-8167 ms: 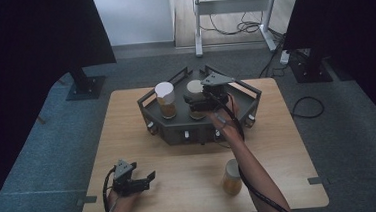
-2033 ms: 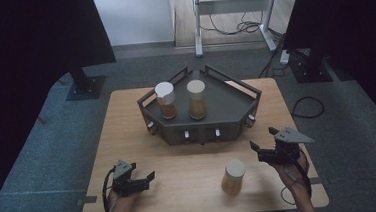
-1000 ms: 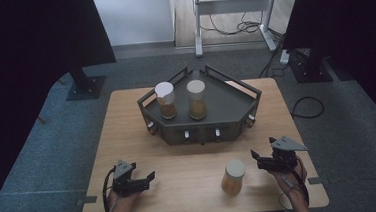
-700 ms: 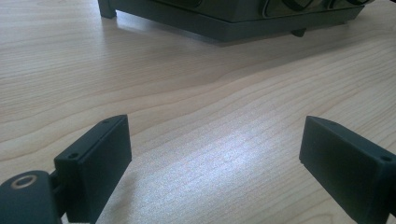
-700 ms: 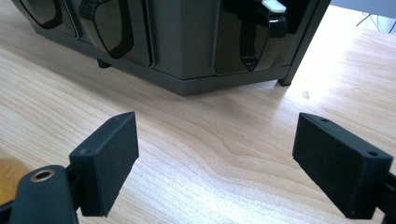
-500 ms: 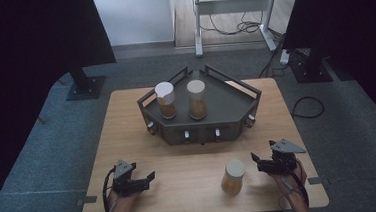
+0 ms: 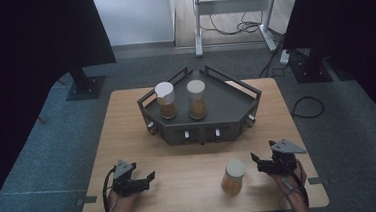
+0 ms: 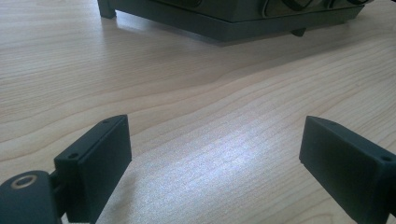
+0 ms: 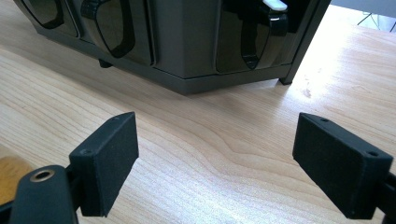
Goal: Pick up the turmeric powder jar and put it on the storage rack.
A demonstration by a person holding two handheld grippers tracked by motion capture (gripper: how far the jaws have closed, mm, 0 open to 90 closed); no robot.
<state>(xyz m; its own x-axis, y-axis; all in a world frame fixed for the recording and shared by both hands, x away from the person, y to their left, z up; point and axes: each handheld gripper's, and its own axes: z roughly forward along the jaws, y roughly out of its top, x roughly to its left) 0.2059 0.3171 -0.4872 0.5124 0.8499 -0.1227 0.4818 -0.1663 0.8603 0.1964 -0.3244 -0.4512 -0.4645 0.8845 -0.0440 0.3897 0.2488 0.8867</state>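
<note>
The left gripper rests low on the table, jaws wide with bare wood between them; the right gripper sits likewise wide and empty, a white-lidded jar standing just beside its tips, apart from them; beyond both, the dark tray carries two more jars side by side.

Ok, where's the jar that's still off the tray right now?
In the high view the loose jar stands upright on the table near its front edge, just left of the open right gripper and in front of the tray.
</note>
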